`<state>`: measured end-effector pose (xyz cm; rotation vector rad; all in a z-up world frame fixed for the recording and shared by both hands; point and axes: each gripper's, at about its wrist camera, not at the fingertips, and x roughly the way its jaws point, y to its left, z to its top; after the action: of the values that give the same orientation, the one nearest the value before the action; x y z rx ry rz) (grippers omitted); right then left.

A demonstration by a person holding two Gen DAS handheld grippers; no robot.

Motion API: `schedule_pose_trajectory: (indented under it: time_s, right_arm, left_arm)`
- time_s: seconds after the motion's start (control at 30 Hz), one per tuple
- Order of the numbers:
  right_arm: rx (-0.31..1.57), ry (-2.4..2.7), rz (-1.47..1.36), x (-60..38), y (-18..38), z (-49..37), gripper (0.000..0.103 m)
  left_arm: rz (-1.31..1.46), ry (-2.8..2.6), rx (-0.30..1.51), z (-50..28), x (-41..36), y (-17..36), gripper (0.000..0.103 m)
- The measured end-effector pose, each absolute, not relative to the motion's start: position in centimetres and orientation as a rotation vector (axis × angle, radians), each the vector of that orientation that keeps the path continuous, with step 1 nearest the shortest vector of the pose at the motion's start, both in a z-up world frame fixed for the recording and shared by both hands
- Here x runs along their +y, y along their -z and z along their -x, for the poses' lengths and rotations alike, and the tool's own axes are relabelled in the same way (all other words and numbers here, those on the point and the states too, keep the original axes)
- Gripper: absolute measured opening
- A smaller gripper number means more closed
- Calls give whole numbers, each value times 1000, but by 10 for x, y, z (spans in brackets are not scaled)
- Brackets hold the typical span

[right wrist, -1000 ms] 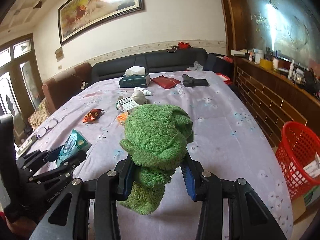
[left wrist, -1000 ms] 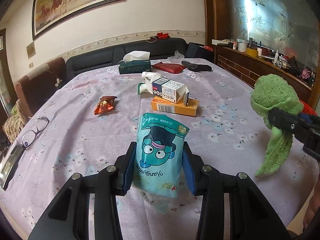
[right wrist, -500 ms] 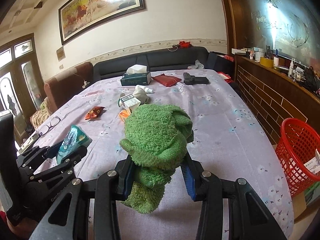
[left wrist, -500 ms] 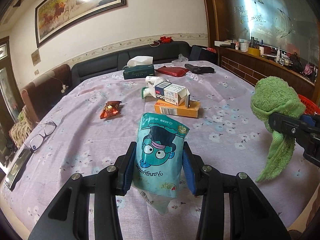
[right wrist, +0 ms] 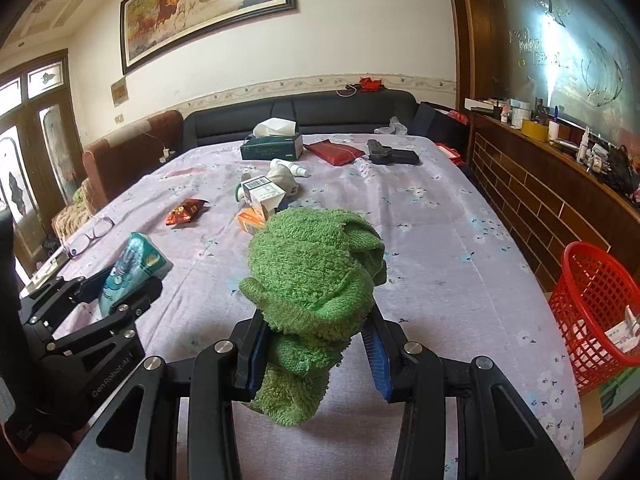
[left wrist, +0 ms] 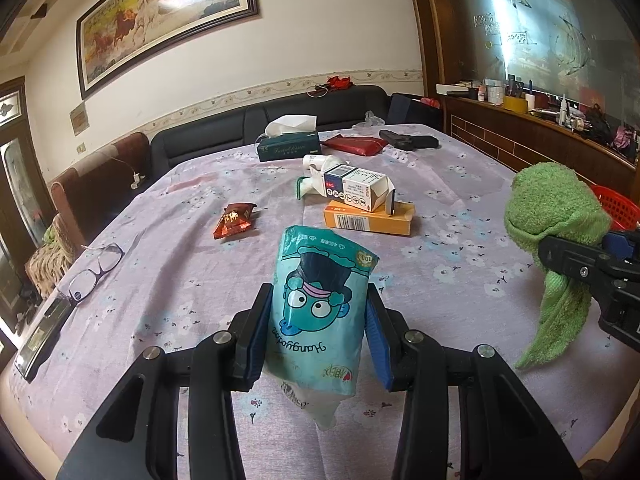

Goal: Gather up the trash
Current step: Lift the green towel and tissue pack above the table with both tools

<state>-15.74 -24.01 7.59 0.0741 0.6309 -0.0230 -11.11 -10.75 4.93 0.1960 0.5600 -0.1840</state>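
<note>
Left claw [left wrist: 316, 330] is pinching a teal cartoon-face pouch [left wrist: 320, 312] btw its blue pads, held up off the lilac flowered tabletop [left wrist: 460, 264], w/ an orange box [left wrist: 370, 220] and a white carton [left wrist: 358, 188] stacked just ahead of it and a red snack wrapper [left wrist: 234, 220] ahead-left. Right claw [right wrist: 316, 338] is clamped on a bunched green towel [right wrist: 316, 272], red mesh basket [right wrist: 596, 312] sits off to its right, below the tabletop edge.

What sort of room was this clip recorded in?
Most likely a home living or dining room: a dark sofa wraps round a large table under a flowered cloth, and a framed horse painting hangs above it.
</note>
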Motion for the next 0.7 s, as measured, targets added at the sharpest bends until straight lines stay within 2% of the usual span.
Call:
schedule_pose_trajectory:
  time_s: [0.7]
  right_arm:
    - [619, 150, 79, -230, -74, 159, 46]
  left_arm:
    - [-200, 195, 570, 111, -109, -47, 42]
